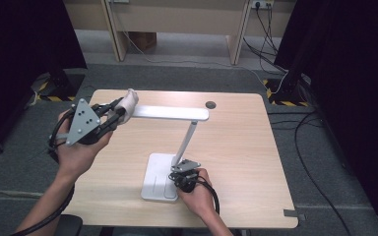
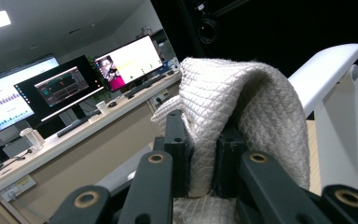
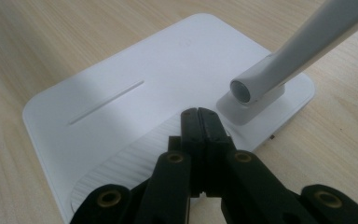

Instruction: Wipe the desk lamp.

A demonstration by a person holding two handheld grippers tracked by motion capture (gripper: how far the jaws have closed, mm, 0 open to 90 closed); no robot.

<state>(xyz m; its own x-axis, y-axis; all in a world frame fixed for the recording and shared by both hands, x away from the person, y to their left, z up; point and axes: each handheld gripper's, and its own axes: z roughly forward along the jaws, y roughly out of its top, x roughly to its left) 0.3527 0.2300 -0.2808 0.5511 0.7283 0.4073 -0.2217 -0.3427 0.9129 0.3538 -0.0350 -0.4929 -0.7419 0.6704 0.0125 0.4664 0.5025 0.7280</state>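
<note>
I am wiping the lamp head [image 1: 170, 113] above the tabletop [image 1: 246, 142]: my left claw [image 1: 119, 111] is pinching the cloth [image 2: 242, 116] at its end, my right claw [image 3: 199, 122], pressed together, is steadying the lamp base [image 3: 121, 107]. Next I should be sliding the cloth along the head.

White quilted cloth [image 2: 242, 107] draped over desk lamp [image 1: 170, 113] head end.

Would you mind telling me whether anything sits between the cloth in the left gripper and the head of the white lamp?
Nothing visible does. The left gripper is shut on the cloth, which lies at the end of the lamp head; the pictures don't settle whether they touch.
</note>
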